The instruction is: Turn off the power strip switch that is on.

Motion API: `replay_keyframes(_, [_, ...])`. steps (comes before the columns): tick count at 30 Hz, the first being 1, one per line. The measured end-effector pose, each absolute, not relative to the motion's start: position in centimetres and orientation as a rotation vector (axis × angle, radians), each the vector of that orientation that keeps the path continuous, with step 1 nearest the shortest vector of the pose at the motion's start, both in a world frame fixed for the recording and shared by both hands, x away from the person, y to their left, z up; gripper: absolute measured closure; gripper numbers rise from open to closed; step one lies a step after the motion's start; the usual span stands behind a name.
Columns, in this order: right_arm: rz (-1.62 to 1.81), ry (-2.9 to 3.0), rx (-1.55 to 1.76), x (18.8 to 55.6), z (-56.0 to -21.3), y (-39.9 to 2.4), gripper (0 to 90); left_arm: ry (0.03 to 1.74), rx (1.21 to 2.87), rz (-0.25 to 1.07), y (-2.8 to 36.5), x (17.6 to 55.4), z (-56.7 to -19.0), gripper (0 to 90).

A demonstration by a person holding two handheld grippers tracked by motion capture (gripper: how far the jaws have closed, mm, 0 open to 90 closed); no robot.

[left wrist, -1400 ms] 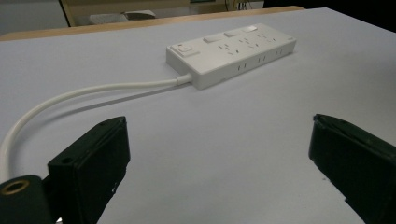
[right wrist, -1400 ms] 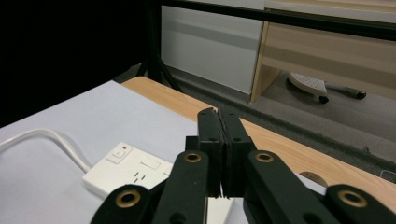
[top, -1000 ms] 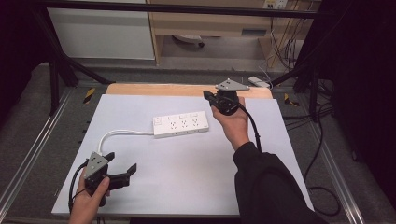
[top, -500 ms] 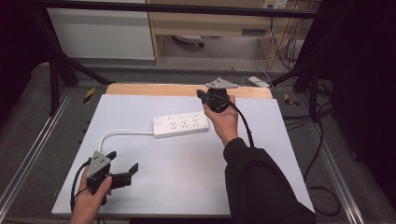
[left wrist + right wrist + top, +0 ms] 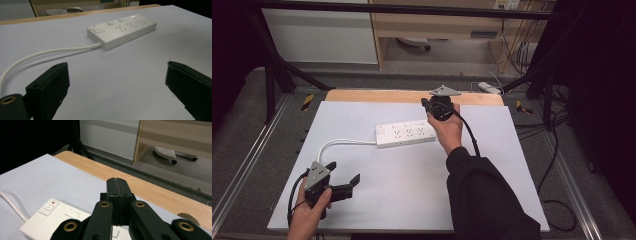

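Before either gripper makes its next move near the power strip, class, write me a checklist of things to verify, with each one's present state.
1. Power strip lies flat on the white sheet: ok.
2. Left gripper open, nothing between its jaws: ok.
3. Right gripper shut, jaws pressed together above the strip: ok.
4. White cable lies free, apart from the left gripper: ok.
5. Right gripper touching the strip: cannot tell.
6. Strip switched on: cannot tell.
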State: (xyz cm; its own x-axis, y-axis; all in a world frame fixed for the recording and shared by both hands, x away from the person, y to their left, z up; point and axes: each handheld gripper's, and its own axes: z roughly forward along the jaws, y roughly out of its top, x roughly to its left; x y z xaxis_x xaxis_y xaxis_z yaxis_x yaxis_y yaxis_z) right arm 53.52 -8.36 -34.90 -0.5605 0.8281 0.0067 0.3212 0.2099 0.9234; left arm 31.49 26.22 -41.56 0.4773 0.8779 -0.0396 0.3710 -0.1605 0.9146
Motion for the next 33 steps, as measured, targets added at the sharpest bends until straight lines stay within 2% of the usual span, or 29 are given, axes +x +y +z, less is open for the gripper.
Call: replay_keyframes(33, [1.244, 2.04, 1.16, 55.7, -40.7, -7.5, 90.0, 1.069, 1.741, 0.657, 26.7, 32.0, -41.5, 5.4])
